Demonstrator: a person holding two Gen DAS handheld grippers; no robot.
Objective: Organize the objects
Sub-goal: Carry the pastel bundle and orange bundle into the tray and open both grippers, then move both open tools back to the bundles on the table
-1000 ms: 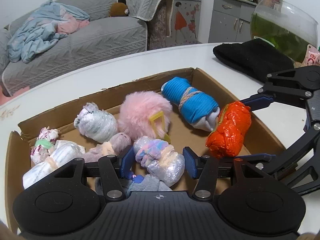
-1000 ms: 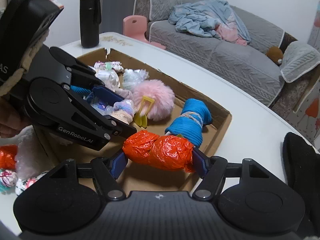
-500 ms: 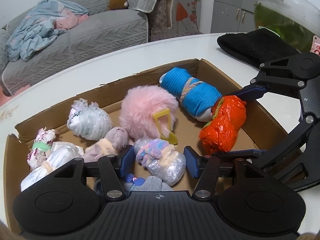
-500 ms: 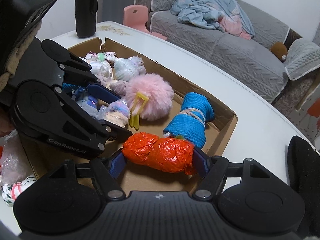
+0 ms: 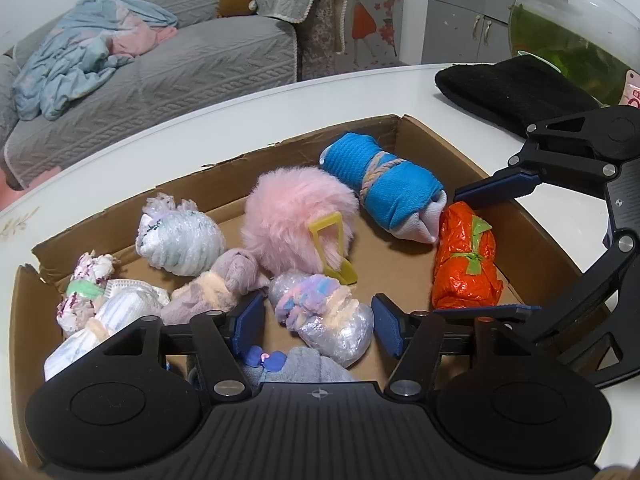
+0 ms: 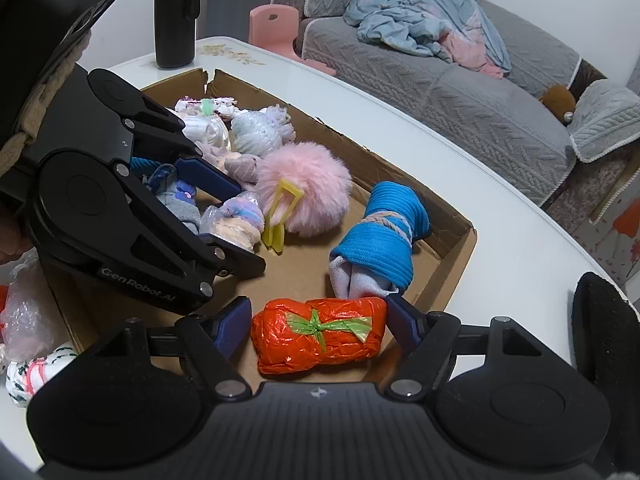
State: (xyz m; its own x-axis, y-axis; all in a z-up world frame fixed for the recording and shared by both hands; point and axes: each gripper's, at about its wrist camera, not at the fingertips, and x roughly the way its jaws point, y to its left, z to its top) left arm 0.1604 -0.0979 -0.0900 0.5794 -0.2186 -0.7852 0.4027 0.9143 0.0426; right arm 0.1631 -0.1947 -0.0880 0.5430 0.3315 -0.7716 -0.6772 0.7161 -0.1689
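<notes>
As we hold both grippers over the cardboard box [image 6: 452, 240], our right gripper [image 6: 318, 322] stands spread wide around the orange bundle [image 6: 320, 334], gripping nothing. The bundle lies on the box floor by the near-right corner, its long axis spanning the fingers. Our left gripper [image 5: 316, 324], also wide open and empty, brackets a pastel bundle [image 5: 324, 314] at the near edge.

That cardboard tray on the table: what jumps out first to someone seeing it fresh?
The fluffy pink pompom in the middle of the cardboard tray, with a blue rolled bundle beside it. Nearer the tray's right end lies a bright orange bundle, between the open right gripper's fingers.
</notes>
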